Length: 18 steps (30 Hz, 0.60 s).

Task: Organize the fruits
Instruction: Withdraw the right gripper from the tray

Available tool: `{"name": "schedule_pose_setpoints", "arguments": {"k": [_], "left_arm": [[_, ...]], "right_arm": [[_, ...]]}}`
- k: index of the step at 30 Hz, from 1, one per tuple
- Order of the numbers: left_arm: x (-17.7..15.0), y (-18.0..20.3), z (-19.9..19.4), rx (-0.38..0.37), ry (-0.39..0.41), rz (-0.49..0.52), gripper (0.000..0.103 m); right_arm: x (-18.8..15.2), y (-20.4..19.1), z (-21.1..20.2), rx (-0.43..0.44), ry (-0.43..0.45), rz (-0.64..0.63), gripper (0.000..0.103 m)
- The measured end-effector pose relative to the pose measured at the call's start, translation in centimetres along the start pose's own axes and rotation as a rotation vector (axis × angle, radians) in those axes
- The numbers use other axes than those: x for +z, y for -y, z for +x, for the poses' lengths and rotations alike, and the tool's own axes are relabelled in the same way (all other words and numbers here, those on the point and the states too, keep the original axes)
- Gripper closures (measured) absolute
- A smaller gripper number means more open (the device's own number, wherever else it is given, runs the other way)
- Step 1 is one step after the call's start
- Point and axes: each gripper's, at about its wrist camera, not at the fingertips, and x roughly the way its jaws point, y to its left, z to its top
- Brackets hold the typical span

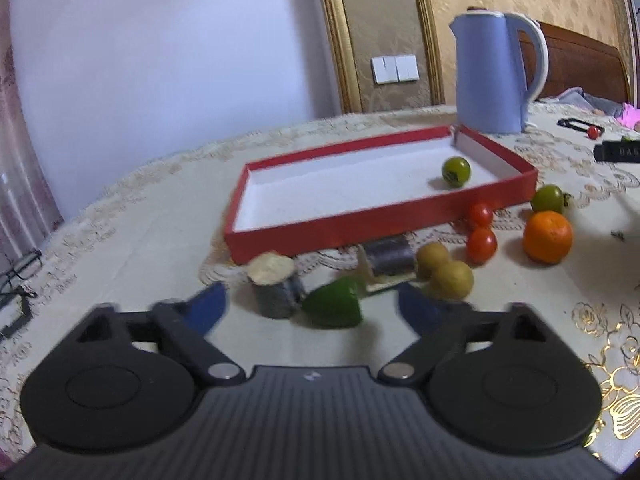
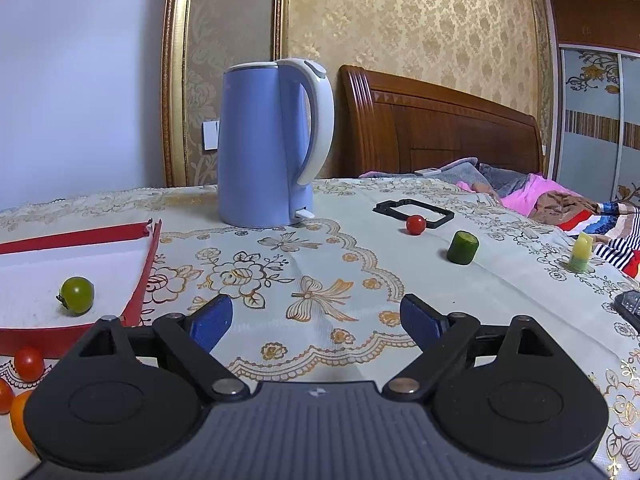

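1. On the tablecloth just in front of the left gripper (image 1: 310, 312), a green pepper piece (image 1: 334, 308) lies between the blue fingers (image 1: 208, 308), jaws fairly wide and not yet pressing it. No earlier view is on hand, so all I can say is that nothing is held.
2. Right beside the pepper stands a stubby cut chunk (image 1: 274, 286) with a pale top. If the jaws close as they stand, I reckon one finger could catch that chunk and tip it, or squeeze both together.
3. Just past the pepper, two yellowish round fruits (image 1: 444, 270) touch each other, with a dark roll on a stand (image 1: 388, 258) behind. A push forward could send the round ones rolling.
4. Further on sits the red tray (image 1: 360, 226), holding one green tomato (image 1: 456, 172) near its far right corner. Its wall is raised, so a low carry could knock the rim and slide the tray.
5. Right of the tray lie two red tomatoes (image 1: 480, 232), another green tomato (image 1: 547, 199) and an orange (image 1: 548, 236), all free to roll off the table edge if bumped.
6. The right gripper (image 2: 316, 320) hovers with jaws wide and empty over bare cloth; a red tomato (image 2: 416, 225) and a green cylinder piece (image 2: 463, 248) lie well ahead of it.
7. The blue kettle (image 2: 260, 148) stands close behind the tray, a hazard for any high swing.
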Motion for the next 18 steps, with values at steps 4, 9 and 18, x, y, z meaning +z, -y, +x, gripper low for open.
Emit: {"name": "schedule_pose_setpoints", "arguments": {"k": [4, 9, 18], "left_arm": [[-0.2, 0.0, 0.7, -0.032, -0.033, -0.027, 0.061], [-0.6, 0.0, 1.5, -0.044, -0.047, -0.037, 0.07], [-0.6, -0.2, 1.8, -0.058, -0.026, -0.024, 0.072]], "right_arm": [[0.0, 0.0, -0.1, 0.0, 0.006, -0.002, 0.012], [0.0, -0.1, -0.1, 0.001, 0.005, -0.003, 0.012], [0.0, -0.3, 0.0, -0.001, 0.0, -0.017, 0.012]]}}
